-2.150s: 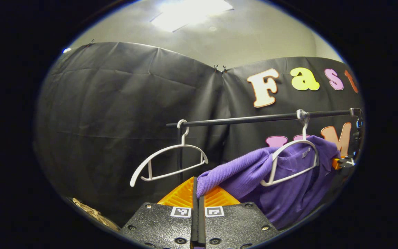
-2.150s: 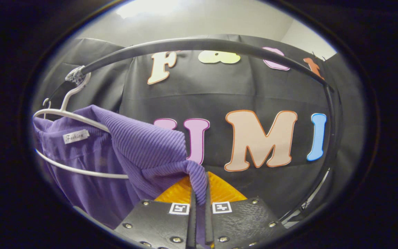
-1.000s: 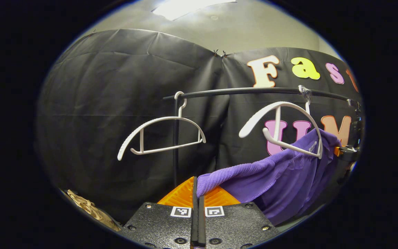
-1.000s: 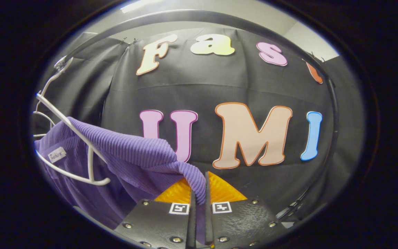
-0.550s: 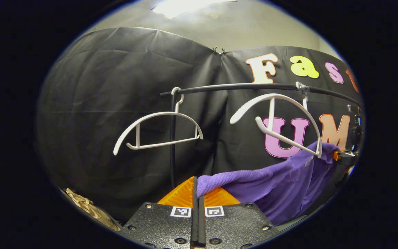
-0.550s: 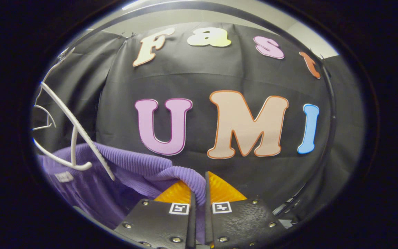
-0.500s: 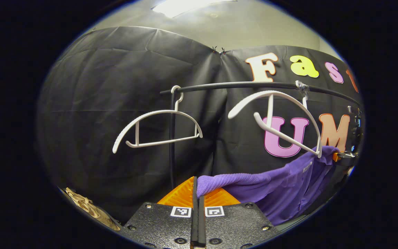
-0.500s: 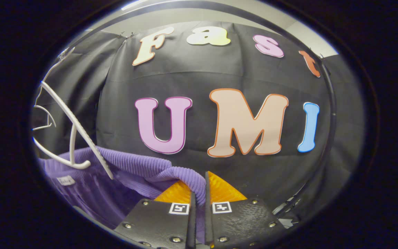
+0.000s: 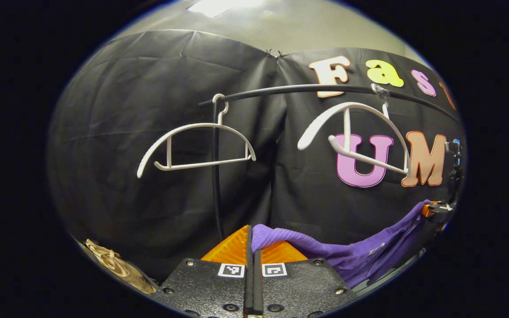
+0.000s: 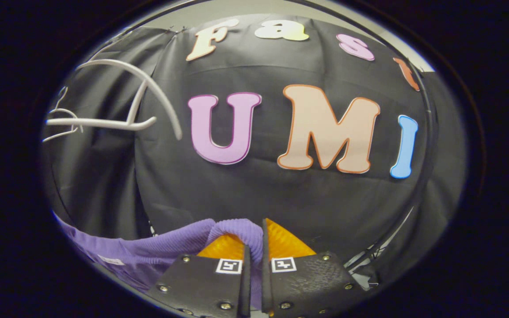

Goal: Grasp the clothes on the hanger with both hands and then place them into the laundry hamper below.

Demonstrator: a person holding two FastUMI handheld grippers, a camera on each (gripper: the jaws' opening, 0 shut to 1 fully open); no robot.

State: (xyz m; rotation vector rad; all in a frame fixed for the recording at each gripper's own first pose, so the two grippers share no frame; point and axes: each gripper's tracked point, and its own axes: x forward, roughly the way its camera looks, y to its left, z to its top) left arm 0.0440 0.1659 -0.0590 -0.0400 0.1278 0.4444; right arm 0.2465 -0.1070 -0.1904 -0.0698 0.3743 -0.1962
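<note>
Since the earlier frames the garment (image 9: 360, 258) is pulled clear of the hanger (image 9: 356, 137), which now hangs bare on the rail (image 9: 307, 89) beside a second bare hanger (image 9: 192, 145). The garment is slung low between the two grippers — well below the rail. The left gripper (image 9: 253, 247) is pinched on one ribbed edge; the right gripper (image 10: 254, 247) is pinched on the other, so the cloth is kept spread for lowering. A woven rim, judged to be the hamper (image 9: 117, 265), is seen at lower left — nothing is placed in it yet.
</note>
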